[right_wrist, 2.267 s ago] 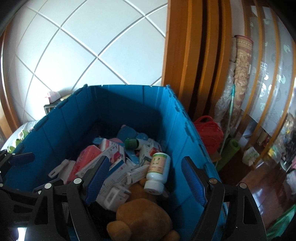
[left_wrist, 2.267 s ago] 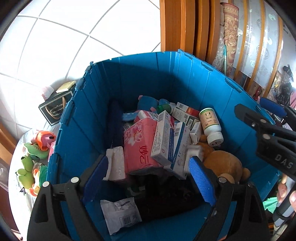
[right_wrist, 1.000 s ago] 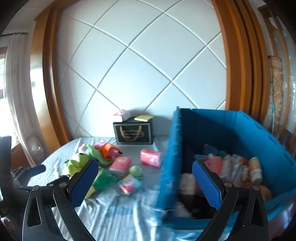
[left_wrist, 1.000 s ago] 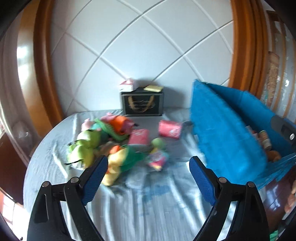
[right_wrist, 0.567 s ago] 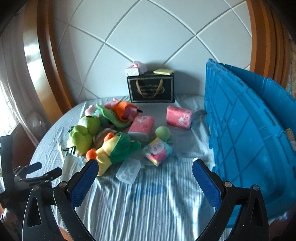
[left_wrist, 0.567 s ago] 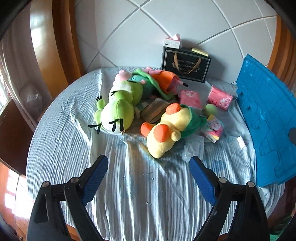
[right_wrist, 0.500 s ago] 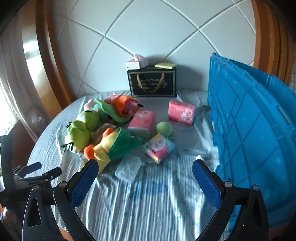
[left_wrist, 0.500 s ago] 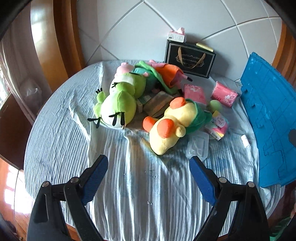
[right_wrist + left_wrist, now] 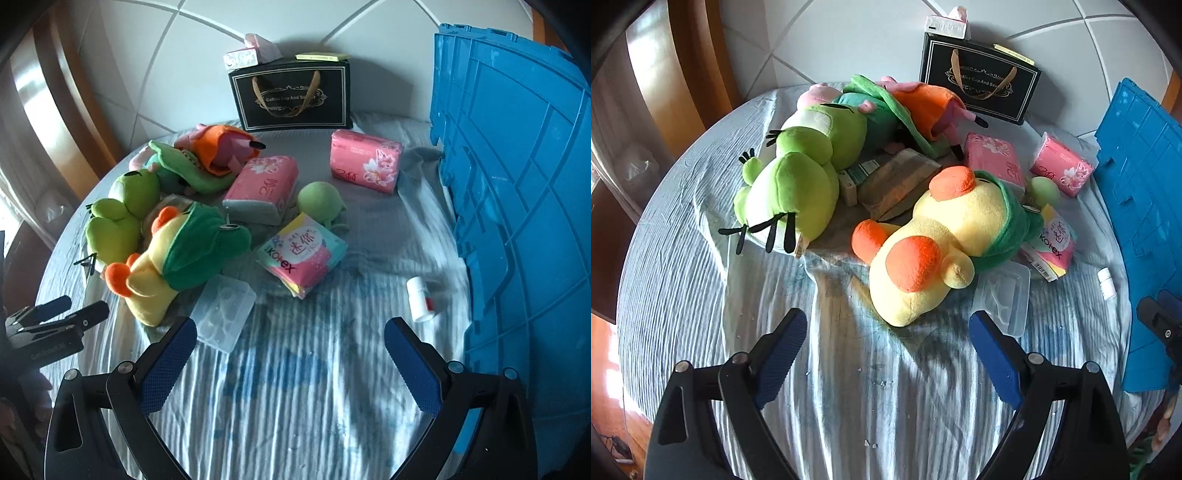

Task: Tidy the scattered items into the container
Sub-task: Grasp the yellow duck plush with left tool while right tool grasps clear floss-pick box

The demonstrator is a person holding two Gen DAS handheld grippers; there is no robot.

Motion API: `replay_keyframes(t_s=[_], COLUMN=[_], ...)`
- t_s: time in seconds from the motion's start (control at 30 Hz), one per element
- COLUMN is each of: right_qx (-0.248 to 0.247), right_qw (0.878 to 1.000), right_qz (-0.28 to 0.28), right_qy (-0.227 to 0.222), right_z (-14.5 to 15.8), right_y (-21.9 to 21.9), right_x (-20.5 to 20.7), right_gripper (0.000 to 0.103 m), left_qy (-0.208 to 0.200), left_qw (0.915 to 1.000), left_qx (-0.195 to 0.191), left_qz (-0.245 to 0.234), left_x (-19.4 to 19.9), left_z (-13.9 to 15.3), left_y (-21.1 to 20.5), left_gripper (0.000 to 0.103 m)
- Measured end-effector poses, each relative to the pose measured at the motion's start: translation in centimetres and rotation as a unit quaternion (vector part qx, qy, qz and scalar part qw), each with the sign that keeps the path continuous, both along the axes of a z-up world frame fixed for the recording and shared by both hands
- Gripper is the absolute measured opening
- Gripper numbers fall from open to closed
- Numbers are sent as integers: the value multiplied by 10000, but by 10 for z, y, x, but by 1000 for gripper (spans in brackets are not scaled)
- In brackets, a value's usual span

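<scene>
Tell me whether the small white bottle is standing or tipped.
Tipped: the small white bottle lies on its side on the striped cloth, beside the blue crate.

Left gripper (image 9: 888, 345): black plastic arms, silver screws at the pivots, blue ribbed pads (image 9: 781, 354) on the inner faces of both fingers. Right gripper (image 9: 290, 360): same build, black frame, round screws behind each blue textured pad. Pale lettering on the left gripper's black body, unreadable.
</scene>
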State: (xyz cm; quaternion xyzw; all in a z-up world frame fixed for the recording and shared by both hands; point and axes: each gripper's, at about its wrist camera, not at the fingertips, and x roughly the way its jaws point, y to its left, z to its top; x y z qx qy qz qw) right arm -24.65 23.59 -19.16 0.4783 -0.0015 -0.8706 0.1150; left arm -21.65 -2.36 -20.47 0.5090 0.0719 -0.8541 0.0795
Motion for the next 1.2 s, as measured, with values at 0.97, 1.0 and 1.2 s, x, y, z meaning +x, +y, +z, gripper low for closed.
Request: replay_keyframes(t_s=[0.97,1.0,1.2], right_qx=[39,46,344], right_qw=[9940,9942,9928], right_qz=[-631,-594,-560], right_qy=[-890,-899,-997], right_z=[-95,-99,-123], right_y=[-78,-85,-103], right_x=[-42,-45,-53], right_gripper=[103,103,80], left_qy=[-389,-360,-331], left_qw=[9930,9926,9911], left_qx=[-44,-50,-72], left_qz=[-1117,-1156,-1290], left_x=[-90,-90,-96], left_z=[-62,-61,-69], left_y=[-25,-25,-20], left_gripper=[70,70,74])
